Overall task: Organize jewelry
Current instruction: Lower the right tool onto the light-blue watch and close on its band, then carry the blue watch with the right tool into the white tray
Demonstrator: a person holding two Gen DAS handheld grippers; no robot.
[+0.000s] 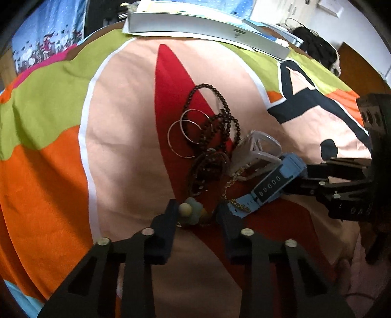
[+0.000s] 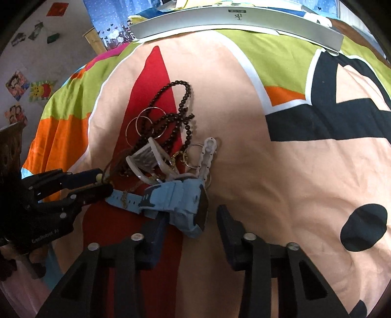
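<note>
A heap of jewelry is piled on a bright cloth (image 1: pixel 48 151). In the heap are dark beads (image 1: pixel 220 122), thin hoops (image 1: pixel 183 137), a clear clip (image 1: pixel 256 151), a gold chain (image 1: pixel 234 193) and a blue watch (image 2: pixel 180 203). A green flower charm (image 1: pixel 193 210) sits between the spread fingers of the left gripper (image 1: pixel 196 215), and nothing is pinched. The right gripper (image 2: pixel 189 220) is spread wide too, with the watch between its fingers, not squeezed. A long grey box (image 2: pixel 244 22) is seen at the far edge of the cloth.
</note>
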